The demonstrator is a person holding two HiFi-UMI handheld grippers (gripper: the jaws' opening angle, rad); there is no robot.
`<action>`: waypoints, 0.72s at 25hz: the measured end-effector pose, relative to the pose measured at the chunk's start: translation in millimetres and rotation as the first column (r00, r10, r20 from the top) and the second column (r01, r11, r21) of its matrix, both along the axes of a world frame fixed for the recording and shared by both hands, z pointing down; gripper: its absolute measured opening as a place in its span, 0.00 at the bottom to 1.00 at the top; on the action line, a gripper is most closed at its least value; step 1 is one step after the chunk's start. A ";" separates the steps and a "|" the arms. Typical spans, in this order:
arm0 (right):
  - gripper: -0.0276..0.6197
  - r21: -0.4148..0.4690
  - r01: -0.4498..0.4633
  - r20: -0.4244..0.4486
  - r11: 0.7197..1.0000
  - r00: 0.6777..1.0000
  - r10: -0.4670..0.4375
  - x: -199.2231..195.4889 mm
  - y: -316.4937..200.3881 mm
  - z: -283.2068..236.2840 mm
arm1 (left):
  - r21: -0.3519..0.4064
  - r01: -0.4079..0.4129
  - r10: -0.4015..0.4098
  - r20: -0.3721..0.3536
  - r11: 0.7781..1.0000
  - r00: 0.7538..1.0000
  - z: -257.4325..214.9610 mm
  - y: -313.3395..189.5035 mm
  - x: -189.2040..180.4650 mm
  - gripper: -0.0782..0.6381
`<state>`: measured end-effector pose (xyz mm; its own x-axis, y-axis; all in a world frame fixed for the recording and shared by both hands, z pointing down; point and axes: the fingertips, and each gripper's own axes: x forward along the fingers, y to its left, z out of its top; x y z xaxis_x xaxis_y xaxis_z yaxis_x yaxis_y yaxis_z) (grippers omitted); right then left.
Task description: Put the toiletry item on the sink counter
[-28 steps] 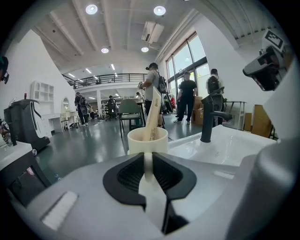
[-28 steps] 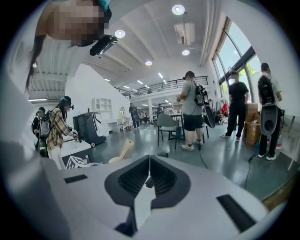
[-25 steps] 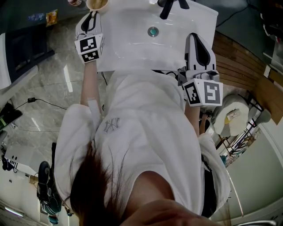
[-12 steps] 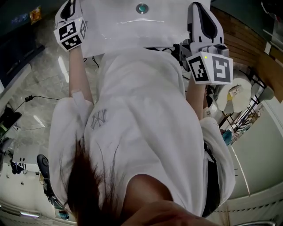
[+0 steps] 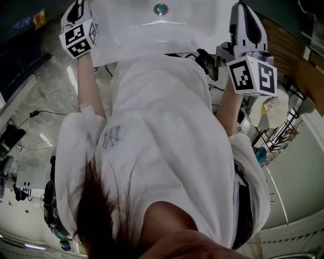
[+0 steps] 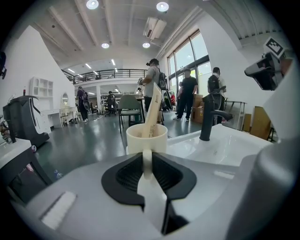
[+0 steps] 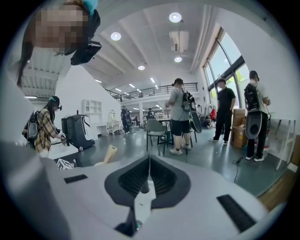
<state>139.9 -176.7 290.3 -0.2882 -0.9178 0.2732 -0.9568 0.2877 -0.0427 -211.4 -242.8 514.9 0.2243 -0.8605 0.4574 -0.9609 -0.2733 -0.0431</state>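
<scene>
We see the left gripper (image 6: 147,158) at the left front corner of the sink (image 6: 225,145); its jaws are closed on the thin white handle (image 6: 147,165) of a cream cup (image 6: 146,138), so this gripper holds the cup by the handle. The cup stands upright at the left edge of the sink, to the left of the black faucet (image 6: 209,119); a beige tube (image 6: 153,110) stands inside the cup and leans a little to the right, with its top above the rim. Whether the bottom of the cup touches the counter of the sink, we cannot tell, because the gripper's body hides it.

The right gripper (image 7: 149,159) is at the right side of the sink, level with its front edge in the head view; its jaws are pressed together at the tips and nothing is between them.

The person in a white shirt (image 5: 162,141) stands in front of the sink; the drain (image 5: 161,8) lies in the middle of the basin, between the two grippers.
</scene>
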 end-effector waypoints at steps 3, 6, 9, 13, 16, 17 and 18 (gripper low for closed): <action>0.06 -0.001 0.006 0.012 1.000 1.000 -0.006 -3.3 2.1 -1.1 | -0.033 -0.008 0.009 0.005 0.999 1.000 5.6 4.8 3.4 0.20; 0.06 -0.001 0.013 0.015 1.000 1.000 -0.013 -7.2 1.3 -1.2 | -0.026 -0.003 0.003 -0.003 1.000 1.000 2.3 5.1 3.4 0.22; 0.06 -0.003 0.019 0.025 1.000 1.000 -0.019 -7.5 0.3 -0.8 | -0.019 0.007 -0.007 -0.016 1.000 1.000 -3.2 3.0 1.8 0.26; 0.06 -0.001 0.024 0.031 1.000 0.999 -0.024 -9.5 0.3 2.7 | -0.027 0.013 -0.013 -0.016 1.000 1.000 -1.4 4.9 -2.1 0.29; 0.06 0.005 0.025 0.033 1.000 0.999 -0.025 -10.9 0.2 2.3 | -0.022 0.019 -0.020 -0.020 1.000 1.000 -7.1 8.1 -5.6 0.30; 0.06 0.007 0.025 0.035 1.000 0.999 -0.025 -10.5 0.4 1.6 | -0.017 0.020 -0.021 -0.022 1.000 1.000 -11.1 9.8 -6.1 0.30; 0.06 0.009 0.025 0.037 1.000 0.999 -0.025 -9.9 0.8 0.8 | -0.010 0.021 -0.021 -0.022 1.000 1.000 -16.2 11.6 -6.2 0.30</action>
<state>130.0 -176.0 291.2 -0.3207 -0.9124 0.2544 -0.9471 0.3118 -0.0755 -217.6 -231.2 498.7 0.2166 -0.8608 0.4605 -0.9672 -0.2535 -0.0189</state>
